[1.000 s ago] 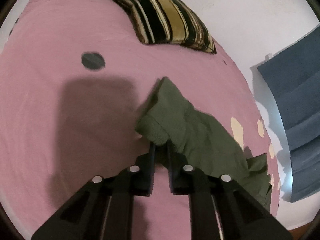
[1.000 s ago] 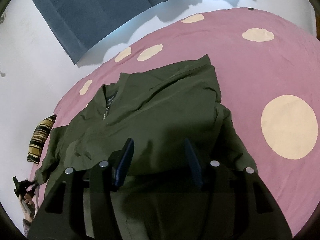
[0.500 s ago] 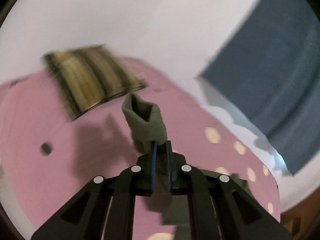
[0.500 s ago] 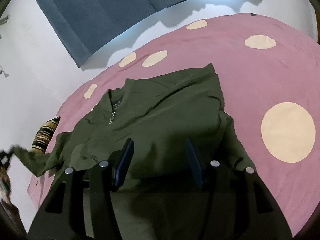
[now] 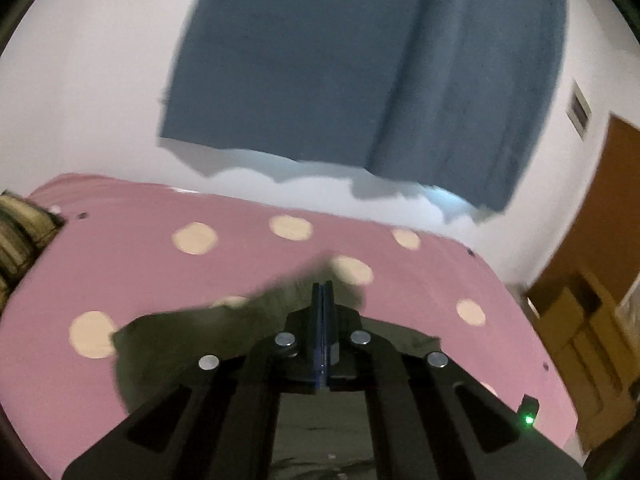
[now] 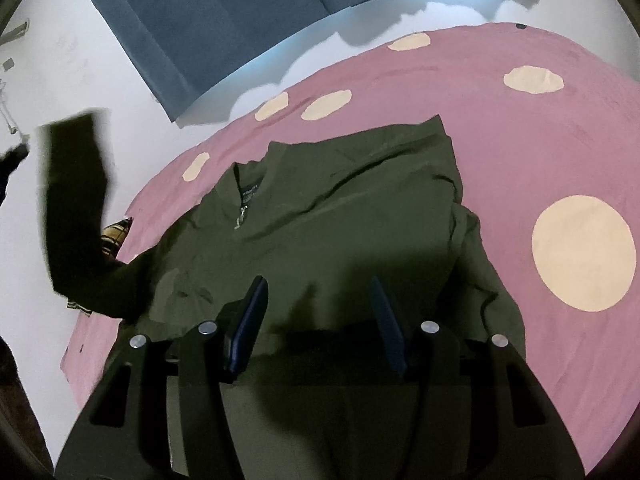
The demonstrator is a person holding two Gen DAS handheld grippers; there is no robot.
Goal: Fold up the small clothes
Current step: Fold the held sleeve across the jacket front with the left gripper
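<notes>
- Left wrist view: the left tongs [image 5: 322, 292] are pressed together with barely a slit between the blue pads, and I cannot tell whether any cloth is caught in them.
- Dark olive fabric of the jacket [image 5: 192, 344] spreads under and to the left of the tongs, its far edge smeared by blur.
- It lies over a pink bedsheet [image 5: 132, 264] printed with cream dots.
- A blue curtain [image 5: 360, 68] hangs on the white wall beyond the bed, a striped cushion [image 5: 16, 236] peeks in at the far left edge, and a brown wooden door [image 5: 604, 220] stands at the right.
- A small green light [image 5: 529, 419] glows on a dark thing low at the right, over the sheet.

- Right wrist view: the right tongs [image 6: 320, 316] stand wide apart and hold nothing, poised above the near part of the jacket [image 6: 340, 216].
- The jacket lies spread on the bedsheet [image 6: 520, 136], its collar and zip toward the far left.
- One sleeve [image 6: 76, 208] is lifted clear of the bed at the left, reaching up in front of the white wall; its top end is blurred and what holds it is too unclear to make out.
- The striped cushion [image 6: 114, 236] shows just behind that raised sleeve, and the curtain [image 6: 240, 12] hangs across the top.
</notes>
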